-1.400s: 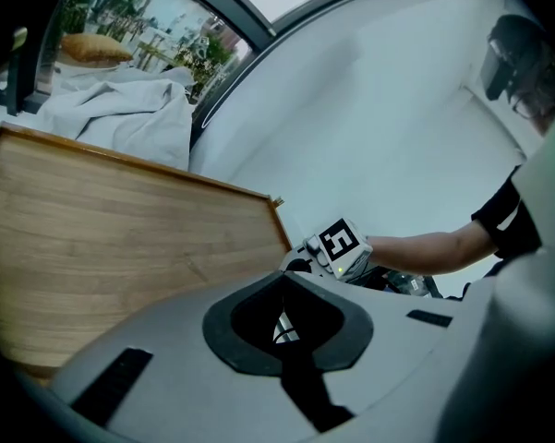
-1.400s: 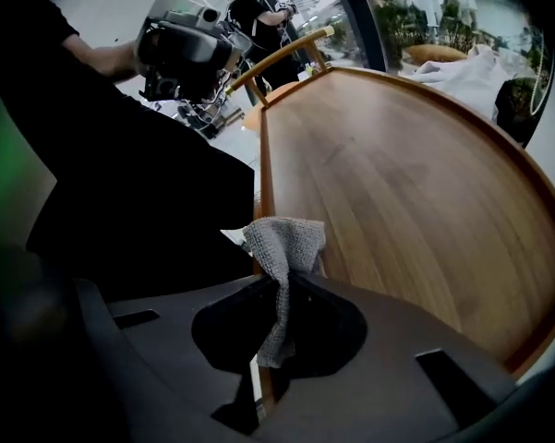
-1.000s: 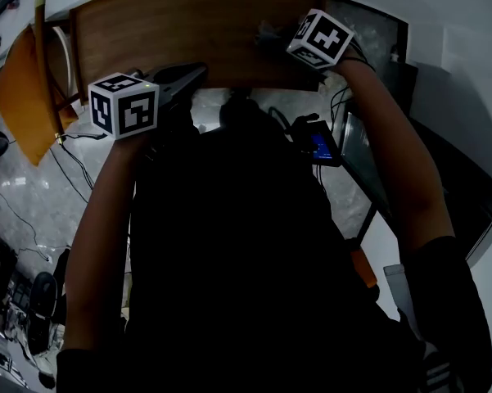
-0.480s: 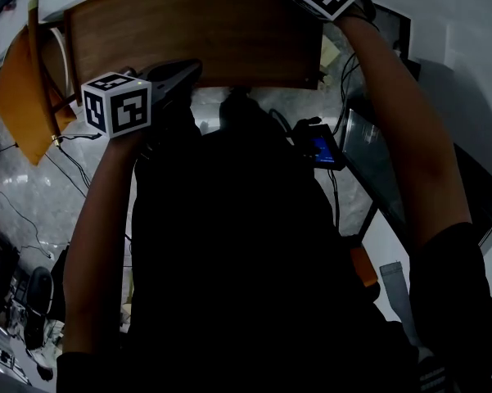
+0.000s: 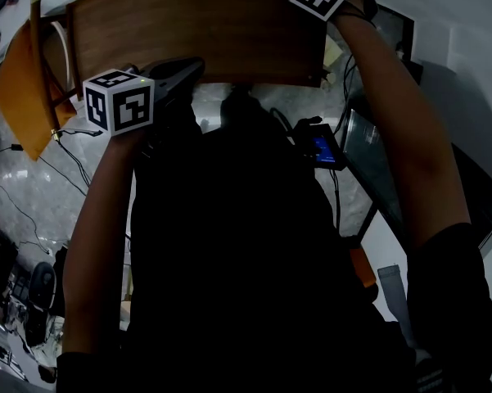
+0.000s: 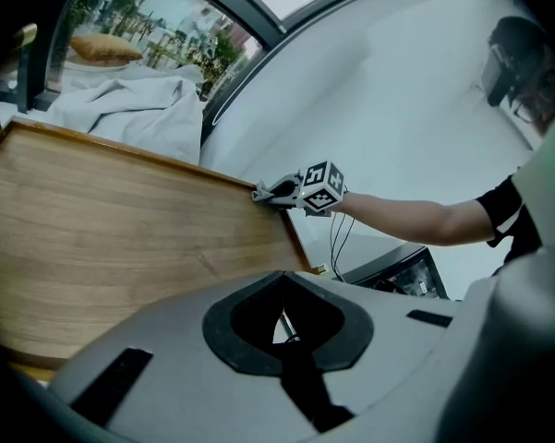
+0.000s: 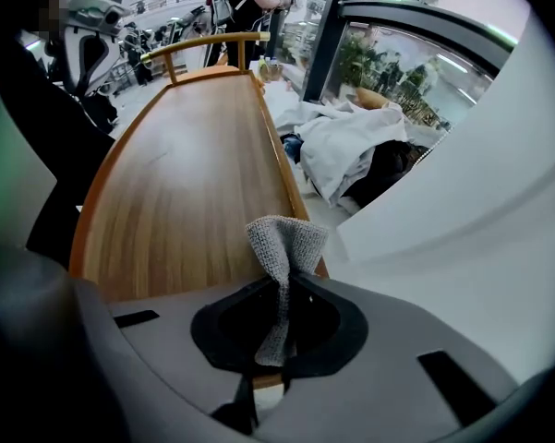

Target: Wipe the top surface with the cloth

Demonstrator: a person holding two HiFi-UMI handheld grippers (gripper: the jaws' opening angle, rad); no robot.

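Holds a small grey woven cloth [image 7: 282, 243] clamped in the right gripper [image 7: 275, 335] jaws, bunched just ahead, over the brown wooden desk [image 7: 185, 183] edge. Shows left gripper [image 6: 283, 329] jaws together, empty. Risks sliding off the rim, wiping air, given the thin pinch.

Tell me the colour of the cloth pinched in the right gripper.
The cloth is grey, with a fine weave; clearest in the right gripper view.

Left tongs [image 6: 283, 310] closed; right tongs [image 7: 277, 289] clamped, arm [image 5: 393, 129] outstretched.
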